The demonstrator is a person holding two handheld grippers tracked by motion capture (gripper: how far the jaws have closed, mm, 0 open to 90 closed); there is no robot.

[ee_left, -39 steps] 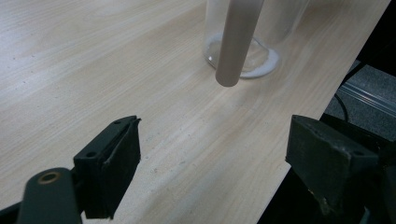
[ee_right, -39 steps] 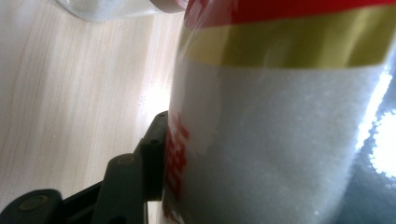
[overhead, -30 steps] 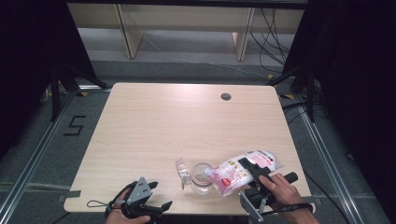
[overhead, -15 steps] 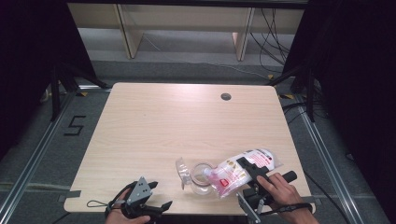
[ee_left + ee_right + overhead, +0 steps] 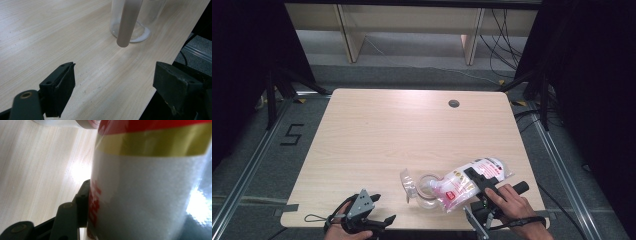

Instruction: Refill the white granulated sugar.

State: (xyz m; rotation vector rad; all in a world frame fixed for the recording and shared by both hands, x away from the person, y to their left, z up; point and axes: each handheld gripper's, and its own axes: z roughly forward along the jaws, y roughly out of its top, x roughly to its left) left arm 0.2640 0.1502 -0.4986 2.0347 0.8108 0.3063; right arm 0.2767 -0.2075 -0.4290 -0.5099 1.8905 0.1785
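The left gripper [image 5: 384, 220] is seen at the near left edge of the wooden surface [image 5: 387, 135] in the high view, held in the person's left hand [image 5: 347, 231], with the grey three-cornered plate [image 5: 361, 205] on top. In the left gripper view its jaws are spread wide with nothing between them; bare wood lies under the gap. Ahead of those jaws a clear glass jar [image 5: 130, 20] stands upright on the surface near the table edge, and a pale beige rod [image 5: 128, 23] slants down in front of it, its rounded end hanging just above the wood.

Toward the middle of the near edge, in the high view, the glass jar [image 5: 426, 192] is noted with a crumpled piece of clear film [image 5: 408, 181] against its left side. Touching the jar's right side is a plastic bag [image 5: 467, 182], white and translucent with red print, lying tilted over the jar's mouth and extending up and right.

The right gripper [image 5: 474, 176] is laid over the bag, with the person's right hand [image 5: 509, 202] behind it near the right corner. In the right gripper view the bag [image 5: 150, 190], white with a gold band and red above, is pressed against the left jaw; the jaws are held about half apart, clamped on the bag.
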